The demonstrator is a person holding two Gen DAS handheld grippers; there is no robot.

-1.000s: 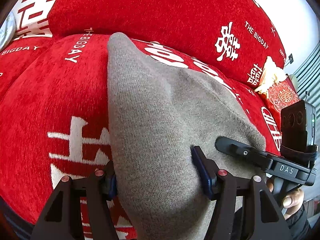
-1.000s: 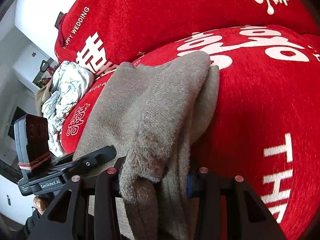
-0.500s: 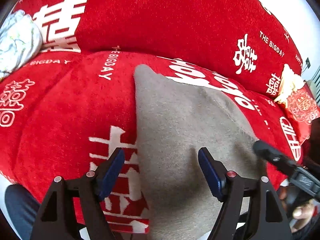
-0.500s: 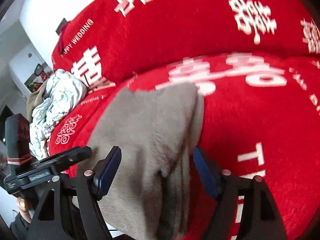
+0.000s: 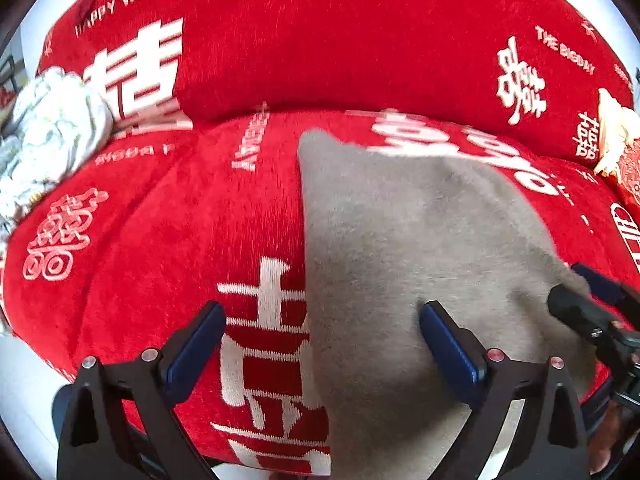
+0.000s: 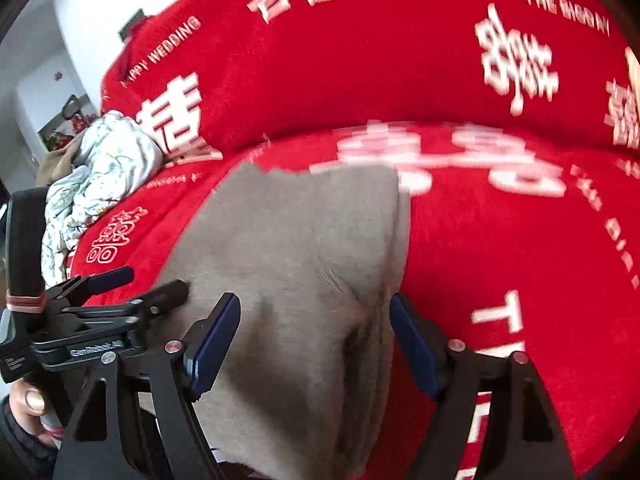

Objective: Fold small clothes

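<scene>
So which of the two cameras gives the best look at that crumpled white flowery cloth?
The right wrist view: the white floral cloth shows as a full heap at the red sofa's left end. The left wrist view catches only part of it, blurred at the frame's edge.

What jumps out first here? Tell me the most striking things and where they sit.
The bright red plush sofa cover with white wedding lettering fills both views. On its seat, centre, lies a folded grey-brown knit garment, with the left gripper, jaws opening, and the open right gripper clear of it. A crumpled white floral cloth sits at the sofa's left end.
</scene>
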